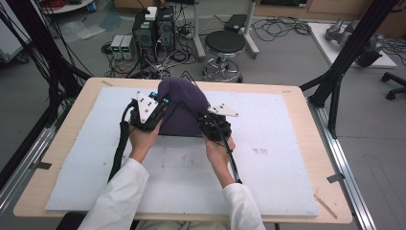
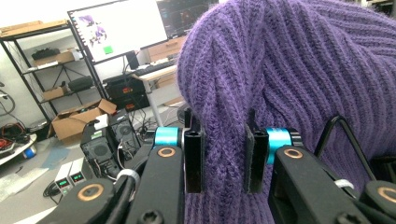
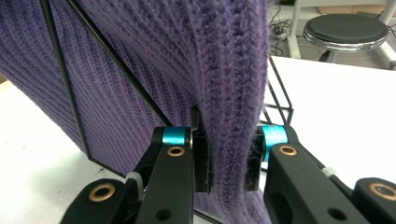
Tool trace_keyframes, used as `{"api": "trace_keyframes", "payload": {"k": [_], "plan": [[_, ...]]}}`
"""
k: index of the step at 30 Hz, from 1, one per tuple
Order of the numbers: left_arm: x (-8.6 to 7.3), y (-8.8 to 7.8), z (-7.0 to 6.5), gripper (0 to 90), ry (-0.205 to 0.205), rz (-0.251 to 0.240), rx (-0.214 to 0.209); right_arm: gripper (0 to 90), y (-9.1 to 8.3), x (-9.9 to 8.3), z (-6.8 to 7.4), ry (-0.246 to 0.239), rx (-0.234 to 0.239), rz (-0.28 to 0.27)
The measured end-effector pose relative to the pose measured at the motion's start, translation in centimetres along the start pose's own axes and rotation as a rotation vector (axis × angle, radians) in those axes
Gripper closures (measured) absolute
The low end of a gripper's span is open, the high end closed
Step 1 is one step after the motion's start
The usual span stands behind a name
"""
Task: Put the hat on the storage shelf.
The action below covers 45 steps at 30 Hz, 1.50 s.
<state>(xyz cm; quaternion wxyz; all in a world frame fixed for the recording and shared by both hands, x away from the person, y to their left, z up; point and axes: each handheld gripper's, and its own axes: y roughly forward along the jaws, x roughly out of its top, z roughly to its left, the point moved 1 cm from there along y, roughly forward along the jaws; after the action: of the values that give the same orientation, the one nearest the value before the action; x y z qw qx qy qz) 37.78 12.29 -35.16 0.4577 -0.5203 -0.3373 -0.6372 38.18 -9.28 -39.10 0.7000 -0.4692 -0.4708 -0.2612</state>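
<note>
A purple ribbed knit hat point(image 1: 181, 106) sits over a black wire stand point(image 3: 74, 93) near the back middle of the white mat point(image 1: 268, 158). My left gripper point(image 1: 163, 103) is at the hat's left side, shut on a fold of the knit point(image 2: 224, 158). My right gripper point(image 1: 207, 120) is at the hat's lower right edge, shut on a hanging fold point(image 3: 229, 154). In the right gripper view the stand's thin rods point(image 3: 280, 100) show beside and under the fabric. Most of the stand is hidden by the hat.
The mat lies on a wooden table point(image 1: 316, 143). Beyond the table's far edge are a round stool point(image 1: 224, 45), computer boxes point(image 1: 153, 28) and tangled cables on the floor. Black frame posts point(image 1: 344, 57) rise at the right and left.
</note>
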Motion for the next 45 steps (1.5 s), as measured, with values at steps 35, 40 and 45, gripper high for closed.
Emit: {"api": "trace_keyframes", "payload": {"k": [35, 40, 45], "plan": [[0.2, -1.0, 1.6, 30.3, -0.088, -0.052, -0.068, 14.9, -2.3, 1.1, -1.3, 0.051, -0.012, -0.108], [0.2, -1.4, 2.0, 29.6, -0.104, -0.058, -0.074, 12.9, -3.0, 1.3, -1.8, 0.039, -0.017, -0.136], [0.5, -1.9, 2.7, 28.0, -0.141, -0.08, -0.081, 12.6, -4.5, 1.7, -3.1, 0.063, -0.031, -0.191]]}}
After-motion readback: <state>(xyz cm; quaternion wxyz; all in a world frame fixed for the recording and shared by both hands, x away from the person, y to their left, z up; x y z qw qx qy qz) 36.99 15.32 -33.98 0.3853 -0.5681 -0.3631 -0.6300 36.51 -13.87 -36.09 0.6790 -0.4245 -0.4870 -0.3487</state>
